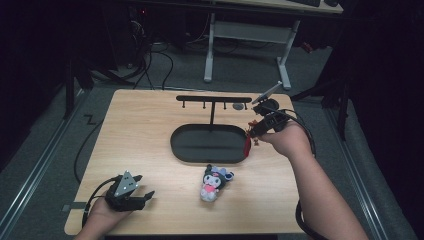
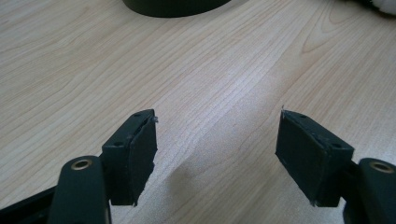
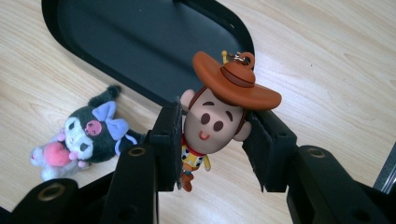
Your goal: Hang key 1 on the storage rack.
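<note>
My right gripper [image 1: 256, 130] is shut on a small cowboy figure [image 3: 215, 122] with a brown hat and a metal loop on top; the jaws press on both sides of its head. It hangs above the right end of the black oval tray [image 1: 192, 146], and from above the figure [image 1: 248, 142] looks red. A black rack with hooks [image 1: 213, 99] rises from the tray's far side. A dark plush toy [image 1: 214, 182] with a pink heart lies on the table in front of the tray. Near the front left corner my left gripper [image 1: 144, 198] rests open, with bare wood between its pads [image 2: 140, 154].
The wooden table [image 1: 140, 125] stands on a grey floor with cables at the back left. A white desk frame [image 1: 247, 35] stands behind the table. The plush toy [image 3: 84, 137] and tray [image 3: 130, 37] lie below the held figure in the right gripper view.
</note>
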`<state>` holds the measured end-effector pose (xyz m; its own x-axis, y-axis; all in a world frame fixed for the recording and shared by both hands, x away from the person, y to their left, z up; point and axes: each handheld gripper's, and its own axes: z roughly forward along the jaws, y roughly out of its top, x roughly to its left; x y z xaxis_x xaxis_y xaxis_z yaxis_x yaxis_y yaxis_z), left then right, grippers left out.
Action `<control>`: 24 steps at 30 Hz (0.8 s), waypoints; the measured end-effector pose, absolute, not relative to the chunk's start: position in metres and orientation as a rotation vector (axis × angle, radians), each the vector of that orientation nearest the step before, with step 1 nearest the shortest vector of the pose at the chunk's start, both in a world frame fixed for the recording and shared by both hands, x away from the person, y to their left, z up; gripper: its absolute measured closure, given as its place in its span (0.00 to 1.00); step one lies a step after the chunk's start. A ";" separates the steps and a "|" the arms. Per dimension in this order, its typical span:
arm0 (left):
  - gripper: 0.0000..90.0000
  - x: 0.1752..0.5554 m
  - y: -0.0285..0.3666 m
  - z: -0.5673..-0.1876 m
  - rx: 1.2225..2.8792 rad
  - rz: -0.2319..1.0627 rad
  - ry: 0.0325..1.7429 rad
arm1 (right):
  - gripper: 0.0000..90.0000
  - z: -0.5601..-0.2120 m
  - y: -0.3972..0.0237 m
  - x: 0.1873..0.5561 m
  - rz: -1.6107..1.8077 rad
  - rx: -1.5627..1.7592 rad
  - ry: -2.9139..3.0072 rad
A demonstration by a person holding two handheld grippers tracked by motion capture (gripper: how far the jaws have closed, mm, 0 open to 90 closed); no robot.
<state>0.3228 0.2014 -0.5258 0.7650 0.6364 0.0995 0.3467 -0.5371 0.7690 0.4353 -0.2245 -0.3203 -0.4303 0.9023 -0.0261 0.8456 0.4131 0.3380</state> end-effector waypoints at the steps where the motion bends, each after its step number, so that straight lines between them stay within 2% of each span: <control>1: 0.33 0.323 0.201 -0.526 2.180 0.477 0.731 | 0.65 -0.320 -0.224 0.436 0.412 1.549 2.457; 24: 0.33 0.323 0.202 -0.526 2.177 0.478 0.733 | 0.65 -0.308 -0.218 0.460 0.432 1.545 2.423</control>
